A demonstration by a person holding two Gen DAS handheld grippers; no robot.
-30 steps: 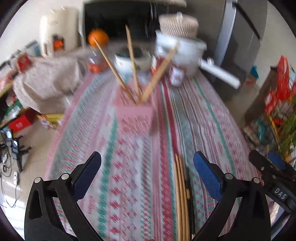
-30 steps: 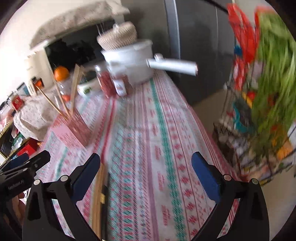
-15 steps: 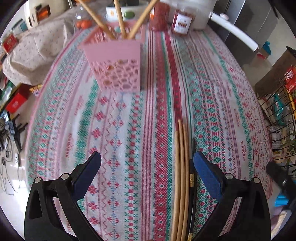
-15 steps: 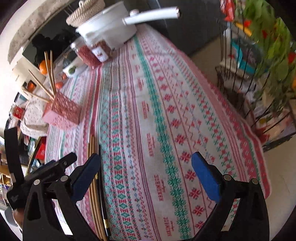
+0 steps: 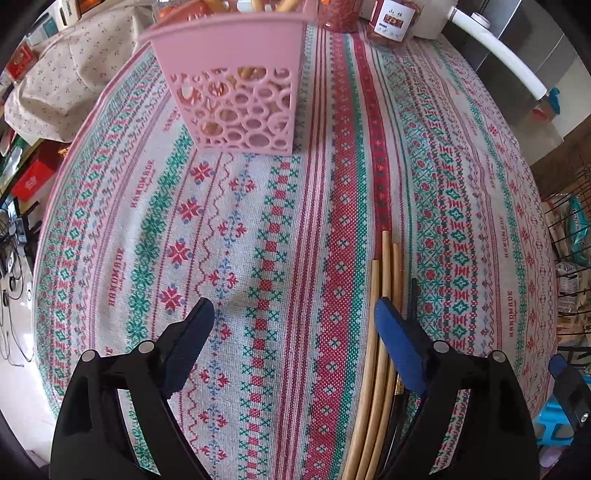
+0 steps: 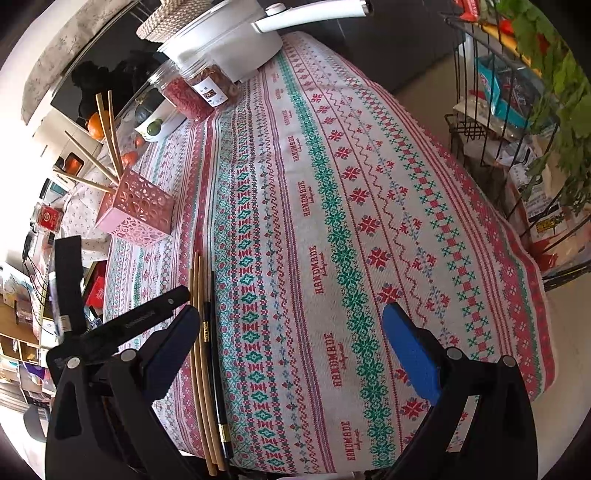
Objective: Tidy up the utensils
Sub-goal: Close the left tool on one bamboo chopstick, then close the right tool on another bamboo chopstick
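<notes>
"HANDMADE" woven repeatedly along tablecloth (image 6: 332, 206) stripes; jar (image 5: 393, 16) label unreadable.

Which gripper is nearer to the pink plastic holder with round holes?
Left. The left gripper hovers open with the pink plastic holder straight ahead across the patterned tablecloth. The right gripper, also open, has it far off to its left.
</notes>
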